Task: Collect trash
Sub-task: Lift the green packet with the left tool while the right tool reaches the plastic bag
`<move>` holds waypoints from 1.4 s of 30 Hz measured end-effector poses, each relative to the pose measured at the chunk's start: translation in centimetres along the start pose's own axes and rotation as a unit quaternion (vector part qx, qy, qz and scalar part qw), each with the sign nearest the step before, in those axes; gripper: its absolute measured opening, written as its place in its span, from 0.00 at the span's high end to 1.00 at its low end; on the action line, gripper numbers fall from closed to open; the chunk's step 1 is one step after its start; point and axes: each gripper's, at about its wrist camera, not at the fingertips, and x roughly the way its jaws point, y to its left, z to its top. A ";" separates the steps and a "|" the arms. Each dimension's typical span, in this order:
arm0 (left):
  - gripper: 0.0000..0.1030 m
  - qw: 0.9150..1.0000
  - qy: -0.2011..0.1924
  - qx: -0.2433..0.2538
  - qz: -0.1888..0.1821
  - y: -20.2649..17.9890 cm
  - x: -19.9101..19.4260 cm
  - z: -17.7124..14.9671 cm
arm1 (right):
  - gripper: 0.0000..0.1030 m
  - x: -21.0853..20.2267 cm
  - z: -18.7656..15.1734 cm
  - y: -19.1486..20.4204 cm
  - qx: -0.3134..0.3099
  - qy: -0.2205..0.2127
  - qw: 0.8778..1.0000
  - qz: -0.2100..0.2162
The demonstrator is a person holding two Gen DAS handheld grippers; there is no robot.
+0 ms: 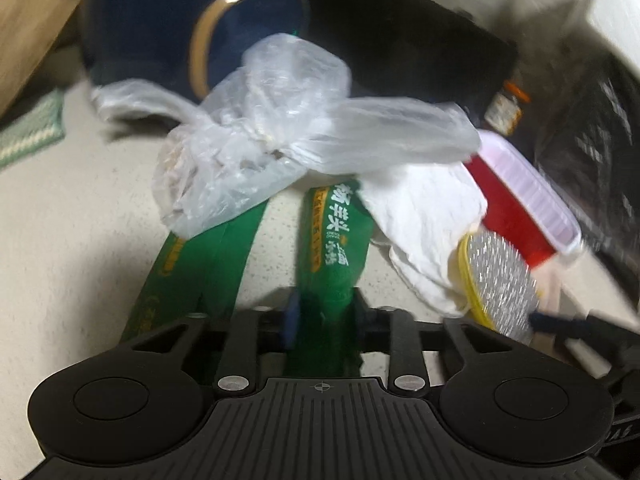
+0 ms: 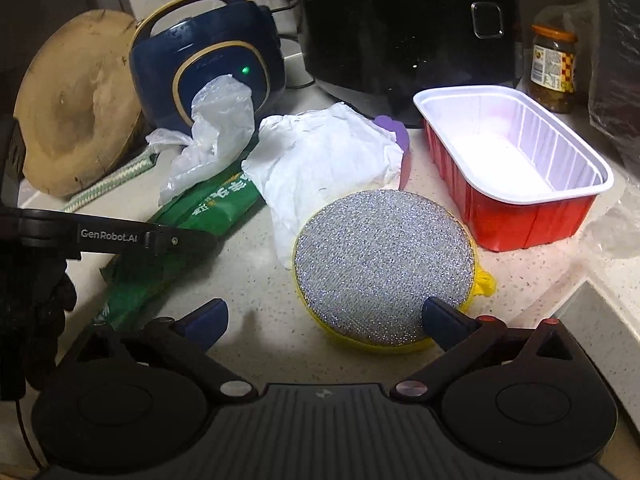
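Speckled pale tabletop (image 2: 256, 276), crowded along the back: wooden block (image 2: 76, 108) at left, navy cooker (image 2: 208, 60), black cooker (image 2: 408, 44), jar (image 2: 554, 68) in the right corner. Raised lip (image 2: 608, 300) along the right edge. Trash in the middle: clear plastic bag (image 2: 212, 136), green wrapper (image 2: 216, 208), crumpled white paper (image 2: 320, 156), red tray (image 2: 516, 168) with white lining. Silver scouring pad (image 2: 384, 268) just in front of the paper. Bare stretch only at front left, below the pad. Left tool (image 1: 324, 316) closed on the green wrapper, probably clear of the surface, though blurred. Right tool (image 2: 324, 316) spread wide and empty, one fingertip at the pad's near edge.
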 end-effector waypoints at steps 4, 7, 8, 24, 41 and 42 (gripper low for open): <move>0.83 0.998 -0.026 -0.046 -0.042 1.0 -2.0 -0.6 | 0.00 -0.1 0.3 -0.4 0.023 0.002 1.000 0.003; 0.84 0.995 -0.047 -0.061 -0.070 1.6 -4.5 -1.0 | 0.01 -0.4 1.0 0.4 0.009 0.010 1.000 -0.011; 0.84 0.994 -0.056 -0.064 -0.072 1.7 -5.4 -1.1 | 0.01 -0.7 1.3 1.0 -0.008 0.003 1.000 -0.017; 0.84 0.974 -0.134 -0.184 0.007 7.5 -12.6 -2.6 | 0.10 3.5 9.0 12.4 -0.270 -0.135 0.953 -0.012; 0.84 0.968 -0.129 -0.217 0.003 8.6 -12.1 -2.8 | 0.76 8.3 10.4 10.7 -0.137 -0.019 0.990 0.022; 0.84 0.969 -0.126 -0.210 -0.007 8.1 -11.6 -2.4 | 0.76 7.2 10.3 10.3 -0.132 -0.024 0.991 0.025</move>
